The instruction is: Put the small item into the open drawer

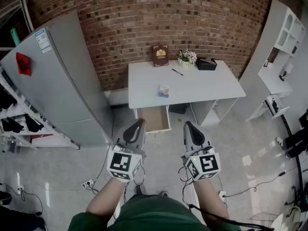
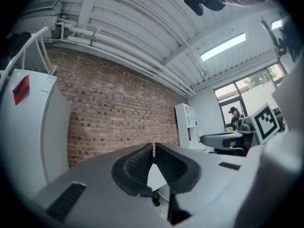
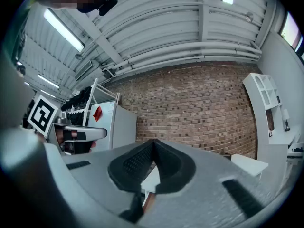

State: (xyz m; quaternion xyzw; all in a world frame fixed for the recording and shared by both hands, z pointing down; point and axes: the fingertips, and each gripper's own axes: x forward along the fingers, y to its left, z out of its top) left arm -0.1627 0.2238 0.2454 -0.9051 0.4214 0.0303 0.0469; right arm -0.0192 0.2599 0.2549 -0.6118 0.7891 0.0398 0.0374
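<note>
A small flat item (image 1: 163, 91) with a blue and white face lies on the white desk (image 1: 202, 88), near its front edge. Below the desktop a drawer (image 1: 154, 119) stands pulled out, its wooden inside bare. My left gripper (image 1: 136, 125) and right gripper (image 1: 188, 127) hang side by side over the floor, in front of the desk and well short of it. Both are shut with nothing between the jaws. In the left gripper view the left gripper (image 2: 153, 148) has its pads touching, and in the right gripper view the right gripper (image 3: 153, 144) does too.
A grey fridge (image 1: 57, 76) stands left of the desk against the brick wall. At the desk's back are a brown book (image 1: 160, 55), a flower pot (image 1: 186, 57), a black box (image 1: 206, 64) and a pen (image 1: 177, 72). White shelving (image 1: 281, 47) fills the right. Cables cross the floor.
</note>
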